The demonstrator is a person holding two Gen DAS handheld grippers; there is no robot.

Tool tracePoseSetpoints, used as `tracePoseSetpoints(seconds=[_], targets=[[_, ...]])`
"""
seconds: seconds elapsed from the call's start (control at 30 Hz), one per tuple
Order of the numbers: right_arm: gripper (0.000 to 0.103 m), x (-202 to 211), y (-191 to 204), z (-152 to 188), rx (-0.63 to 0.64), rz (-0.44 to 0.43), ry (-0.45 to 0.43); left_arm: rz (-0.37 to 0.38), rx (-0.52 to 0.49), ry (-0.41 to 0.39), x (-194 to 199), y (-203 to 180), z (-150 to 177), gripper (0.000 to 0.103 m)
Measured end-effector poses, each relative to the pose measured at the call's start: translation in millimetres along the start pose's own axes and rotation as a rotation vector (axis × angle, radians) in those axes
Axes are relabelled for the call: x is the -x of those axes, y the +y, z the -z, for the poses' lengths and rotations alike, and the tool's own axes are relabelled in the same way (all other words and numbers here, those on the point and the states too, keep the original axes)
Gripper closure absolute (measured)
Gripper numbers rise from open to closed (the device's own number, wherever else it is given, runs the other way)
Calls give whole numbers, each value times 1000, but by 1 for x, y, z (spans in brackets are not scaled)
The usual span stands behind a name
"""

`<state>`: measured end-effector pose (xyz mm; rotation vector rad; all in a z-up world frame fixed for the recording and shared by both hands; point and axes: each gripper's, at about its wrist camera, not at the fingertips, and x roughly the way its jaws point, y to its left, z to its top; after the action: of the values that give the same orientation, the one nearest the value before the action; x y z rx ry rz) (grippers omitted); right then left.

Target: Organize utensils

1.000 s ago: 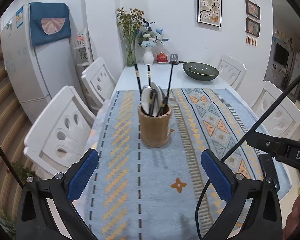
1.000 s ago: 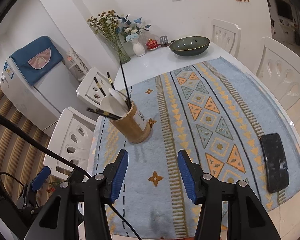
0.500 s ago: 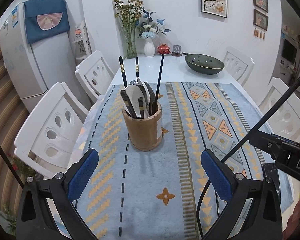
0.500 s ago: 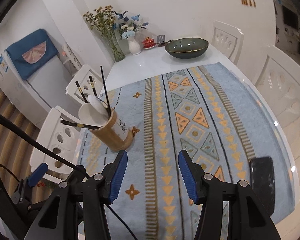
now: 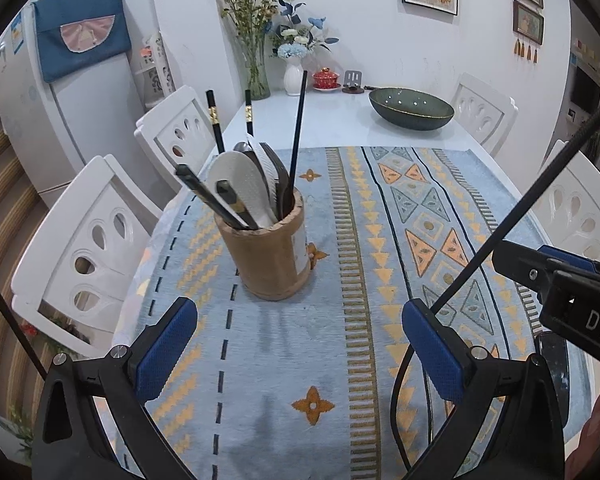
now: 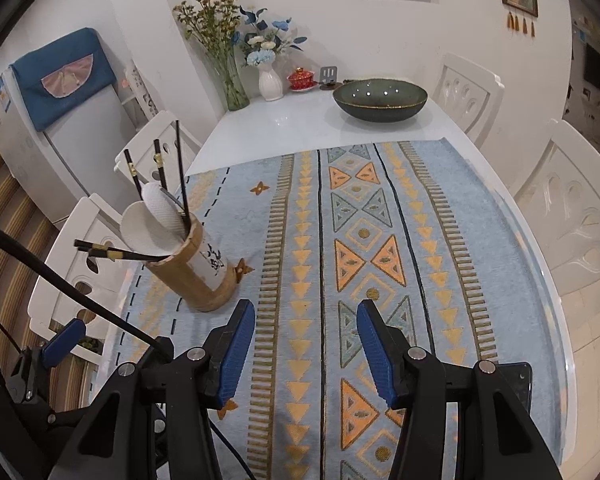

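Grippers first: left gripper (image 5: 298,354) low over the near end of the blue patterned table runner (image 5: 340,360), jaws wide, nothing between them. Right gripper (image 6: 306,354) also over the runner, jaws partly apart, empty. In the left wrist view the right gripper's black body shows at the right edge, and a black cable (image 5: 520,216) crosses the frame in front of the runner.

Phone (image 6: 518,384), black, flat on the runner near the table's right edge, partly hidden behind the right gripper's finger.

Bamboo utensil holder (image 5: 270,254) upright on the runner's left part, ahead of the left gripper and apart from it, nothing between them. Holder packed: white rice paddle (image 5: 244,188), dark spoons, black chopsticks (image 5: 298,120) sticking up, two more chopsticks leaning out over the left rim.

White chairs (image 5: 88,240) tight along the table's left side, more chairs on the right.

Far end, bare white table (image 6: 300,120): dark green bowl (image 6: 380,100), red lidded cup (image 6: 301,79), white vase of blue flowers (image 6: 270,82), glass vase of dried flowers (image 6: 232,88).

Fridge (image 5: 60,100) with blue cover, left of the chairs.
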<state>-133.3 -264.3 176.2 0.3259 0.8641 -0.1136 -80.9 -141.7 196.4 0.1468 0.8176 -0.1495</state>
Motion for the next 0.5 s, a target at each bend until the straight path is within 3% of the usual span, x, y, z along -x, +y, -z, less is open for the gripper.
tracePoseSetpoints(seconds=[0.5], targets=[[52,-26,-16,-7,-30,5,55,12,-24,37,-29,-13,-5,0]])
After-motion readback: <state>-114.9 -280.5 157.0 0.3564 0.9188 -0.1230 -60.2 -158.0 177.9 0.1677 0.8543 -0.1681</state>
